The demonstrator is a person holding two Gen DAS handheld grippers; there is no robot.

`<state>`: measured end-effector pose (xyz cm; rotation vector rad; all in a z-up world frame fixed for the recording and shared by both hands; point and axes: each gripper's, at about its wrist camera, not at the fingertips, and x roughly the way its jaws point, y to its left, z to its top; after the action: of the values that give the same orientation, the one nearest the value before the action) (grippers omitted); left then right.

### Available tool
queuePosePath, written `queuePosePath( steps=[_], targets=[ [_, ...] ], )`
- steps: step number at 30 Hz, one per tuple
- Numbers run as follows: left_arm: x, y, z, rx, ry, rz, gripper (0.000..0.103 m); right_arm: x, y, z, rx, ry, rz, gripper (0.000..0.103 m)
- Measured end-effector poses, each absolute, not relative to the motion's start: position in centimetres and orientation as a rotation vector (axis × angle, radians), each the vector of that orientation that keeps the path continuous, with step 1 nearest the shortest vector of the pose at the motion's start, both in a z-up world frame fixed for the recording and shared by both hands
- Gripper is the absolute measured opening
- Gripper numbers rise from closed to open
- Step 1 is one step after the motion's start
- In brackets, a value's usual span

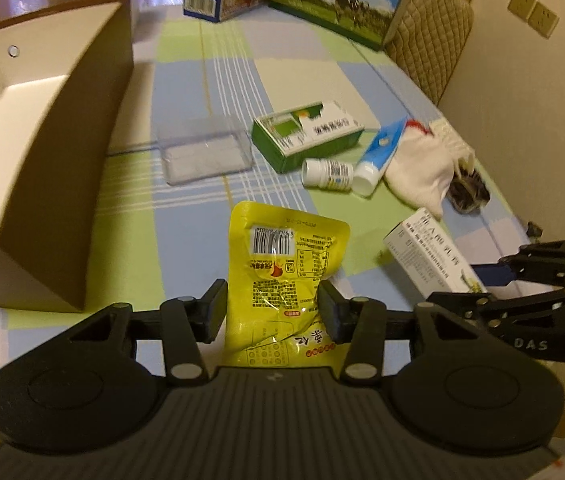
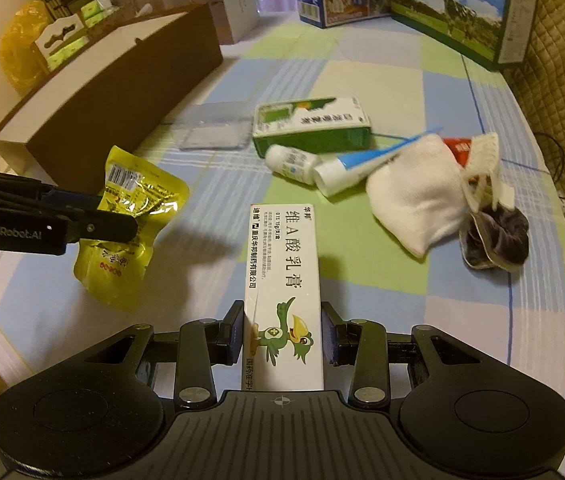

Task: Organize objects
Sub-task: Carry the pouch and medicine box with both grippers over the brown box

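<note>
Left gripper [image 1: 272, 308]: clenched on a yellow pouch [image 1: 282, 280], pads pressing its crumpled lower half; the pouch hangs clear of the cloth [image 1: 186, 224], barcode end away from the camera.

Right gripper [image 2: 281, 334]: clenched on a white carton [image 2: 282, 292] by its long sides, bird logo between the pads; the far end of the carton points toward the clutter.

Brown box [image 1: 42, 152]: open top, white inside, nothing seen in the visible part. Stands at the left of the table, beside the pouch. Likely the receptacle.

Clear tray [image 1: 206, 152]: open, looks empty, just right of the box.

Not yet sorted, lying on the cloth near the right edge:
- green carton [image 1: 306, 136], on its side
- small white bottle [image 1: 328, 174], on its side, touching the tube
- blue tube [image 1: 378, 156], cap toward the camera
- white cloth bag [image 1: 422, 172], with a dark scrunchie [image 1: 468, 194] at its mouth

Step in hand, as judged: both items are picked and lifted, carry phase, none yet placed.

Next move calls for: swinging the pouch left over the box rim and releasing inside. The pouch is limp and may fold or catch the wall, so it needs clearance above the rim. The carton is rigid; lay it flat along a wall. Keep the two grippers apart, as they are close side by side.
</note>
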<state>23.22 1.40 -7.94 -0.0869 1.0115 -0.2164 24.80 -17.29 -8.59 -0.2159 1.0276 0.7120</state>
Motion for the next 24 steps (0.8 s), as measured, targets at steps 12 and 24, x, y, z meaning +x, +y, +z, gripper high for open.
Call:
queuePosePath(
  steps=[12, 24],
  targets=[
    [21.9, 5.4, -2.5, -0.149, 0.916, -0.157, 0.043, 24.6, -12.5, -3.8, -0.183, 0.975, 0.82, 0.036],
    [21.8, 13.8, 1.7, -0.176, 0.81, -0.007, 0.043, 24.4, -1.9, -0.1, -0.127, 0.908, 1.001, 0.036]
  ],
)
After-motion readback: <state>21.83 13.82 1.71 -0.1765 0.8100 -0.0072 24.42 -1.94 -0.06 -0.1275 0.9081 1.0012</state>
